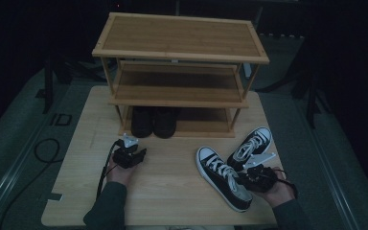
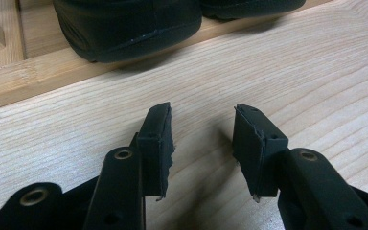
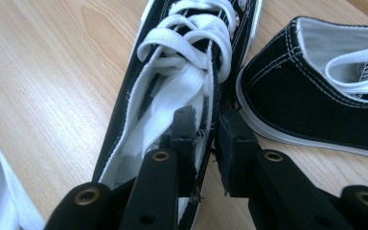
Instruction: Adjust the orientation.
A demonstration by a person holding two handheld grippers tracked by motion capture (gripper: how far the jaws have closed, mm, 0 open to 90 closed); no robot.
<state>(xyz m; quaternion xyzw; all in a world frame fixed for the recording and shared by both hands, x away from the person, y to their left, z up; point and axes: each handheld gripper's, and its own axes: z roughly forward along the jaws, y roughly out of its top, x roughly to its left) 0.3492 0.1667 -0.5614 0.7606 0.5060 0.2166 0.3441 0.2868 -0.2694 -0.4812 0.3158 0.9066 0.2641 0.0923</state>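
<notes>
Black canvas sneaker (image 3: 172,96) at five o'clock on the desk (image 1: 172,191) has its side wall pinched by the right tongs (image 3: 206,129), likely for lifting toward the bamboo shoe rack (image 1: 179,52); left tongs (image 2: 201,129) gape wide, holding nothing.

- My light wooden table (image 1: 172,191) carried a bamboo shoe rack (image 1: 179,52) at its far side.
- Two black-and-white sneakers (image 1: 223,178) lay on the bare tabletop, near right.
- A pair of black shoes (image 1: 153,122) sat on the rack's bottom shelf.
</notes>
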